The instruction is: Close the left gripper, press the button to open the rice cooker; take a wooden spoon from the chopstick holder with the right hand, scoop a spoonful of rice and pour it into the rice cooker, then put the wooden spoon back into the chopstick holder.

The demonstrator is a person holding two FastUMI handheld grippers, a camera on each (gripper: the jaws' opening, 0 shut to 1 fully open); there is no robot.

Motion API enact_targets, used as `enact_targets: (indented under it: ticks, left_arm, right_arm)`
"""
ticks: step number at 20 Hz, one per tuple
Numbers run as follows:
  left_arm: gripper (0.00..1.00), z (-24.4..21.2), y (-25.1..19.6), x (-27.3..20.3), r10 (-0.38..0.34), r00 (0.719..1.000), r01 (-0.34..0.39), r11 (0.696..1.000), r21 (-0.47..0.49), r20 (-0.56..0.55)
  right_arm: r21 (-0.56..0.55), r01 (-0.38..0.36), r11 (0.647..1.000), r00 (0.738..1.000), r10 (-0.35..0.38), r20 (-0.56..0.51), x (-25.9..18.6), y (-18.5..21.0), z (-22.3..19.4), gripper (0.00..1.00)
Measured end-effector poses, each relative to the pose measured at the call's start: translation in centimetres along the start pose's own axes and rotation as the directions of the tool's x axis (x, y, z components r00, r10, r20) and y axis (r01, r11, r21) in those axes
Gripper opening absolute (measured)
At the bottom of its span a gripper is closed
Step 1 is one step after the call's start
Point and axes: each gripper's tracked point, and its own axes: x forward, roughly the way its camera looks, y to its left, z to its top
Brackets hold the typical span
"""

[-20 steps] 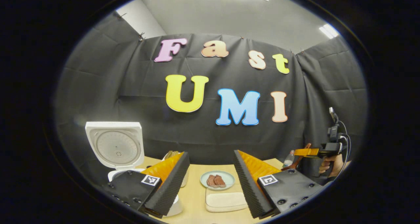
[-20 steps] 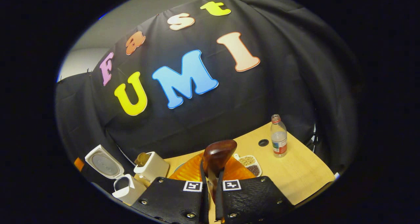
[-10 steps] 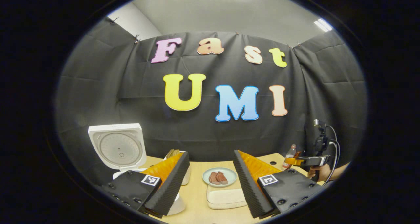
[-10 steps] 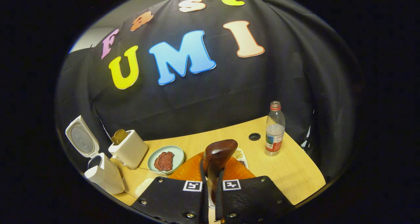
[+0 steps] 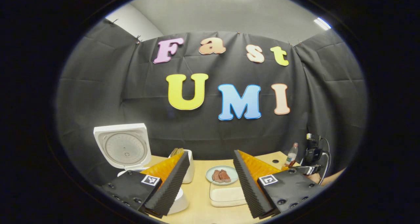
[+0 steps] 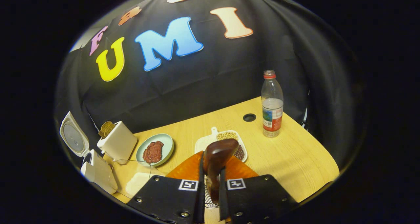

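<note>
Holding the spoon [image 6: 217,155] clamped in your right gripper [image 6: 210,181], left gripper [image 5: 210,181] wide open and empty, note: light, stiff, smooth wood; dish [image 6: 241,142] at one o'clock.

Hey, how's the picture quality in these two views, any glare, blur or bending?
Left gripper view: sharp, ceiling lights blown out, fisheye bows the table. Right gripper view: scene tilted, soft glare on the wooden spoon, bottle crisp.
</note>
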Motion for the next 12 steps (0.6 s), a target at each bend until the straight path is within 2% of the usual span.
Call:
enact_targets:
  ticks: [1,3,6,12]
  left_arm:
    - [0.95,0.0,-0.2,0.1,-0.008,1.000,0.008,1.000,0.000,0.003]
    - [0.92,0.2,-0.7,0.2,-0.028,1.000,0.028,1.000,0.001,0.009]
    - [0.92,0.2,-1.3,0.6,-0.061,0.998,0.061,0.998,-0.006,0.018]
    - [0.92,0.5,-1.4,1.6,-0.088,0.996,0.088,0.996,-0.010,0.020]
  right_arm:
    - [-0.014,0.008,1.000,1.000,-0.008,0.012,-0.7,-0.7,0.2,0.23]
    - [-0.062,0.077,0.995,0.996,-0.074,0.050,-2.0,-3.0,1.3,1.00]
    - [-0.099,0.128,0.987,0.985,-0.114,0.130,-5.4,-4.4,4.3,1.00]
    - [-0.142,0.106,0.984,0.954,-0.060,0.295,-12.9,-1.6,10.8,1.00]
